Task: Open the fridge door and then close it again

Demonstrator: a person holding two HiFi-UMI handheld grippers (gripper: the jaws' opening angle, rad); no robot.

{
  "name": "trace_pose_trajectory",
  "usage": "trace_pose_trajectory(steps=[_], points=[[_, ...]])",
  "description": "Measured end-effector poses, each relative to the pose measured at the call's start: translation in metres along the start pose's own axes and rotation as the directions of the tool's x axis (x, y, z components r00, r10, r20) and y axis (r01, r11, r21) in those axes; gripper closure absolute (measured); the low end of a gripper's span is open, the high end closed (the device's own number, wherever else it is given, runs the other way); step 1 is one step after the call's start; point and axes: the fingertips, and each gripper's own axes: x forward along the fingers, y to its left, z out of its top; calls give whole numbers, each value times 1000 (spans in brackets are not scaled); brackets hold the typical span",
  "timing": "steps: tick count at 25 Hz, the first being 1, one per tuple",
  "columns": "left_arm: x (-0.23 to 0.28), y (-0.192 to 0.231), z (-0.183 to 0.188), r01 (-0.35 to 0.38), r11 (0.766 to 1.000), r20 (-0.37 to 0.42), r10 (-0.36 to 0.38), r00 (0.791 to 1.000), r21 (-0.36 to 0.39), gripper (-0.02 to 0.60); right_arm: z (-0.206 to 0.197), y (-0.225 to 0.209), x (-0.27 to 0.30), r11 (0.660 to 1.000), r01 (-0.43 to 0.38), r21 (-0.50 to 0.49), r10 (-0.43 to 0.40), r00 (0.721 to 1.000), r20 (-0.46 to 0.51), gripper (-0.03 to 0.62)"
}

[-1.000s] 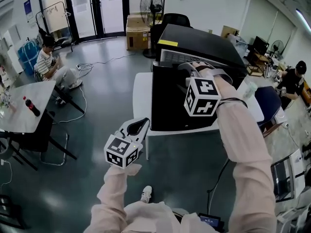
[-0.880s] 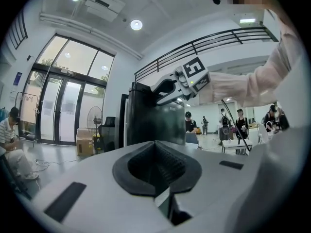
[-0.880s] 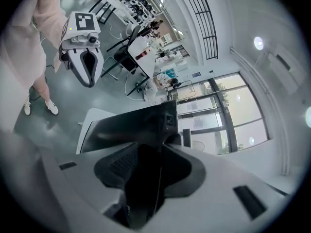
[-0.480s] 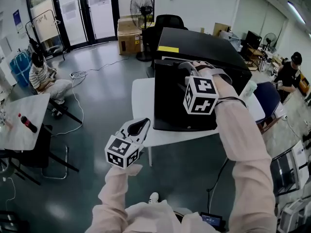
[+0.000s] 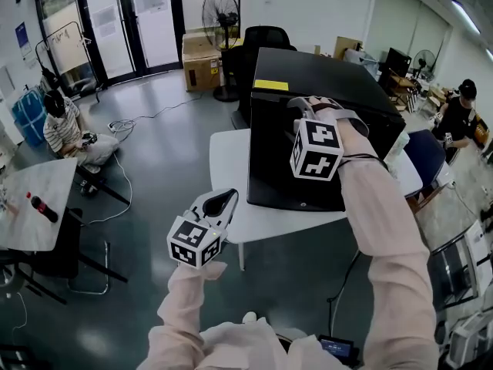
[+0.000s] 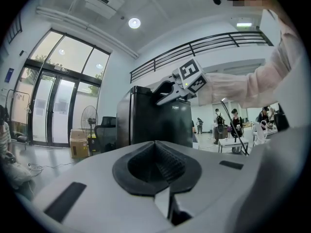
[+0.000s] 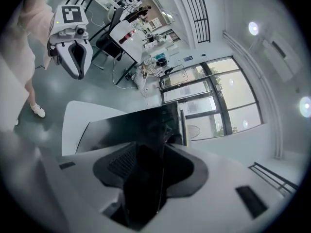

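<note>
Right hand-held gripper: positioned on the top front edge of the black fridge, at 12 o'clock in the head view. Its jaws have just been opening and now stand wide. The right gripper view shows the dark upper edge of the fridge door between them, with the ribbed face of one pad uncovered beside it. The marker cube faces the head camera, and the sleeve runs back toward 5 o'clock.

Left hand-held gripper: held in free air at 7 o'clock from the fridge, off the front corner of the desk. Its jaws are together with nothing between them. The left gripper view shows the pads meeting on the centre line, with the fridge straight ahead beyond them.

Fridge: stands on the white desk, centre frame. The fridge door lies flush against the cabinet, and no gap is visible along the top edge. A yellow label sits on the top panel near the 11 o'clock corner.

Surroundings:
- An office chair stands at 12 o'clock behind the fridge.
- A pedestal fan and a cardboard box stand at 11 o'clock.
- A seated person is at 9 o'clock.
- A second desk at 8 o'clock carries a dark bottle with a red cap.
</note>
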Motion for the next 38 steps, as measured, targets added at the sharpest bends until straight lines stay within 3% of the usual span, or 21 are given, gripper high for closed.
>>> trace_pose_trajectory(steps=[7, 10, 17, 22, 29, 31, 35, 36, 38], points=[[8, 7, 1, 12, 1000, 2, -12, 1000, -5, 572, 1, -1, -3, 996, 88, 2, -88, 994, 58, 399], [8, 6, 2, 17, 1000, 10, -17, 1000, -14, 572, 1, -11, -15, 985, 173, 19, -174, 981, 82, 379], [6, 5, -4, 27, 999, 14, -27, 1000, -30, 572, -2, -15, -55, 936, 247, 250, -294, 940, 175, 380], [6, 0, -3, 38, 998, 23, -37, 999, -39, 572, -7, -3, -80, 858, 227, 461, -360, 905, 225, 400], [2, -19, -2, 72, 996, 36, -71, 997, -47, 572, -24, 40, -101, 632, 46, 773, -404, 871, 279, 461], [1, -24, -2, 75, 996, 41, -73, 997, -55, 572, -33, 55, -107, 527, -17, 850, -418, 865, 276, 495], [-5, -31, -4, 66, 994, 48, -62, 997, -82, 572, -46, 94, -114, 267, -166, 949, -441, 855, 274, 560], [-6, -32, -5, 61, 994, 50, -57, 997, -86, 572, -47, 105, -114, 218, -182, 959, -445, 855, 264, 567], [-6, -34, -7, 49, 995, 51, -45, 998, -90, 572, -50, 123, -115, 150, -189, 970, -452, 860, 237, 576]])
